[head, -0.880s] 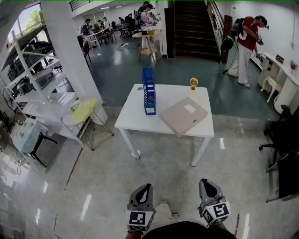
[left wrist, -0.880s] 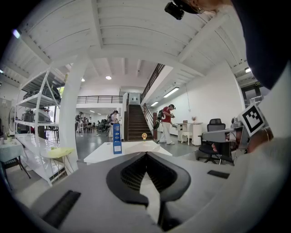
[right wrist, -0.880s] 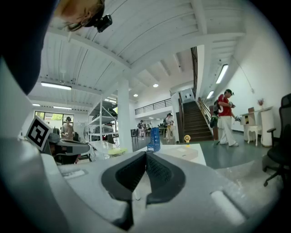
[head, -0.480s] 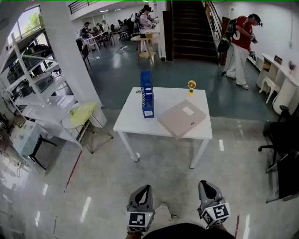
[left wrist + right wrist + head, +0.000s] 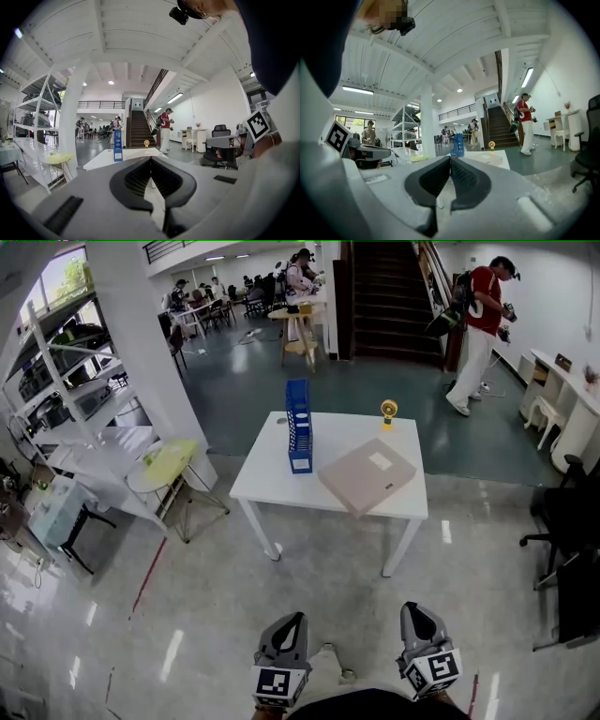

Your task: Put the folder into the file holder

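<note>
A beige folder [image 5: 367, 475] with a white label lies flat on the right half of a white table [image 5: 272, 488] several steps ahead of me. A blue file holder [image 5: 299, 425] stands upright at the table's left middle; it also shows as the blue holder [image 5: 117, 146] and the holder [image 5: 457, 145] in the gripper views. My left gripper [image 5: 290, 623] and right gripper [image 5: 413, 610] hang low at the bottom of the head view, close to my body and far from the table. Both are shut with nothing between the jaws.
A small yellow fan [image 5: 388, 410] stands at the table's far edge. White shelving [image 5: 66, 390] and a low table with a yellow item [image 5: 169, 461] are at the left. A black office chair [image 5: 567, 512] is at the right. A person in a red shirt [image 5: 480, 313] stands by the stairs.
The table and its objects have shifted only slightly in the head view. The person in red has stepped nearer the stairs. Both grippers stay in place, still shut.
</note>
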The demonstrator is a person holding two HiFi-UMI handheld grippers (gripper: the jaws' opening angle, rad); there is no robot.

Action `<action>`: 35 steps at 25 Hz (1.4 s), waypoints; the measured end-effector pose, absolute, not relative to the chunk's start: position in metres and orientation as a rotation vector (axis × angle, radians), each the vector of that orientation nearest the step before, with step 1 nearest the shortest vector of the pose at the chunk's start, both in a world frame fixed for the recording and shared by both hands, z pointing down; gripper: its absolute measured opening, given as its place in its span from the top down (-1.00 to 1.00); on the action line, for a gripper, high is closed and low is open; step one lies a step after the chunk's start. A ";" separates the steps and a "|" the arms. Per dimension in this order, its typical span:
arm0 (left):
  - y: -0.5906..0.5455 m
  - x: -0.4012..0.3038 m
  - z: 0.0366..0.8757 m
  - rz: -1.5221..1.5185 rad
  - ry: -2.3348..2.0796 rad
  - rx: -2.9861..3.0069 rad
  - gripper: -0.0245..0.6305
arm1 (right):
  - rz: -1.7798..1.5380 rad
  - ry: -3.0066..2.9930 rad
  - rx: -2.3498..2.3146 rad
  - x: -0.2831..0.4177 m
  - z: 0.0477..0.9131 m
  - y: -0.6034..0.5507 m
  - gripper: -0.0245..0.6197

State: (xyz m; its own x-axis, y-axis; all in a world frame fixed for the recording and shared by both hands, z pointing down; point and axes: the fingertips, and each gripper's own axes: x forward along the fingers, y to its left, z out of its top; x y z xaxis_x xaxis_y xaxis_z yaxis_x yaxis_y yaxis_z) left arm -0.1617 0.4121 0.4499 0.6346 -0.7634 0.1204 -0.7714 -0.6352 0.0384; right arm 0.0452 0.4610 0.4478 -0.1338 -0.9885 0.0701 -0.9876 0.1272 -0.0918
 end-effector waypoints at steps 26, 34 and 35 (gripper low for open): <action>0.418 -0.159 0.476 0.160 -1.246 2.718 0.01 | -0.172 2.375 -2.097 0.051 0.456 0.464 -0.03; 0.371 -0.135 0.478 0.138 -1.160 2.752 -0.66 | -0.177 2.397 -2.130 0.059 0.471 0.423 -0.16; 0.361 -0.133 0.477 0.131 -1.159 2.755 -0.67 | -0.175 2.390 -2.136 0.061 0.471 0.414 -0.17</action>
State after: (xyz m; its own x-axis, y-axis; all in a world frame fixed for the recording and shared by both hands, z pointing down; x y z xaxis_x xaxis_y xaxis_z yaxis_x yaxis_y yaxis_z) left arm -0.1326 0.3607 0.4765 0.6978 -0.7028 0.1382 -0.7159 -0.6904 0.1039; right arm 0.0609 0.4141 0.4709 -0.1135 -0.9858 0.1237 -0.9933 0.1099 -0.0355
